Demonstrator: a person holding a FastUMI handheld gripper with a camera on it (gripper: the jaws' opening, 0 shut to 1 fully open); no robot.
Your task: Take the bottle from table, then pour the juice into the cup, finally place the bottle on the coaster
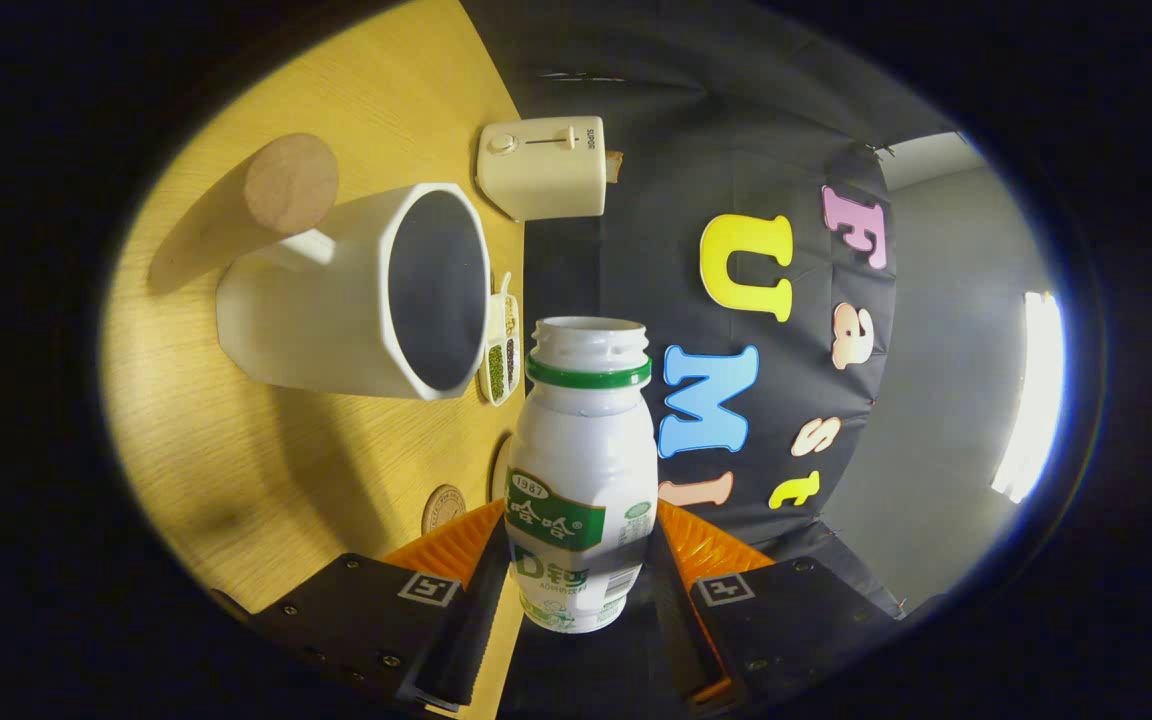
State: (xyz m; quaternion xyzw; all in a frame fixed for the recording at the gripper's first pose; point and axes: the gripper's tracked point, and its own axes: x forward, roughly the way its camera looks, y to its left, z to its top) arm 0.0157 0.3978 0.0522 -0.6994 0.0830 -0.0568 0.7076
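My gripper (581,550) is shut on a white plastic bottle (584,450) with a green neck ring and green label, both fingers pressing on its lower body. The bottle has no cap and its mouth is open. The view is rolled, so the wooden table (236,450) stands on edge beside the bottle, which lies roughly level with the tabletop. Its mouth is close beside the rim of a white faceted cup (356,295) with a dark inside. A small round patterned coaster (443,508) lies flat on the table next to one finger. I see no liquid flowing.
A round wooden disc (291,183) stands beyond the cup and casts a long shadow. A cream toaster (543,165) sits at the table's far edge. A small divided dish of beans (499,355) lies behind the cup.
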